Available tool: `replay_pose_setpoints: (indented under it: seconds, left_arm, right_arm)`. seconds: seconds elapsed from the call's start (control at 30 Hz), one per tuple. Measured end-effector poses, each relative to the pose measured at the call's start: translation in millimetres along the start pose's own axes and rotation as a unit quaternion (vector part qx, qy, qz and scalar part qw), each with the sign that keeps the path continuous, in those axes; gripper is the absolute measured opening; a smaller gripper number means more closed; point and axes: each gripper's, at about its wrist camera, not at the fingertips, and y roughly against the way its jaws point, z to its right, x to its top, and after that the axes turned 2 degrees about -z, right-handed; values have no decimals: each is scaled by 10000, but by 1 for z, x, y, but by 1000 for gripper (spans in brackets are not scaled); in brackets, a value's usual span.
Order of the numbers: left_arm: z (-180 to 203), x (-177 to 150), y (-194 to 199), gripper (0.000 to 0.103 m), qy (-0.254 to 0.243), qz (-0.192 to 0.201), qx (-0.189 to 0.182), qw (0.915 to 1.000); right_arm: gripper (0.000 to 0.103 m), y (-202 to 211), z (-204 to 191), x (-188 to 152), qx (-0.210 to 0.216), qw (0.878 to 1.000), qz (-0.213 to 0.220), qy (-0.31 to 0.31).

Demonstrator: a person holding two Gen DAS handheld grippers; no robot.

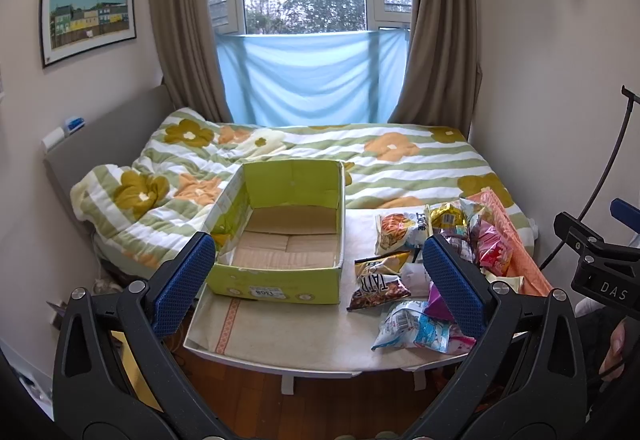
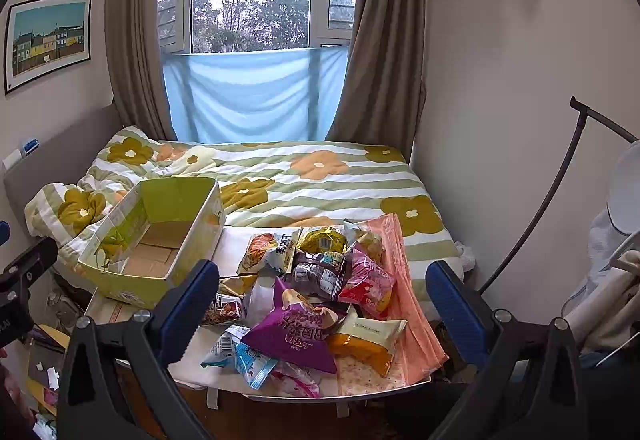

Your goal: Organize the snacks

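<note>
Start of sorting: left gripper (image 1: 320, 286) & right gripper (image 2: 322, 304) both spread wide w/ nothing held, empty yellow-green cardboard box (image 1: 280, 236) beside the heaped foil snack packets (image 2: 316, 296) on the small white table (image 1: 280, 354); next, probably grab one packet.

The left gripper (image 1: 320, 280) points forward and tilts downward, jaws spread wide, blue pads (image 1: 182, 282) at 8 and 4 o'clock, holding nothing. The right gripper (image 2: 322, 304) matches: tilted down, jaws wide, empty.
</note>
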Motion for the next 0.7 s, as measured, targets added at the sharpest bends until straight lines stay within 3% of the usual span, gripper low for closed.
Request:
replay_pose_setpoints:
  seconds: [0.7]
  left_arm:
    - [5,-3,2,103,-30,-4,65,10000]
  right_arm:
    - [103,3,3,-3,86,9999,-9,-73]
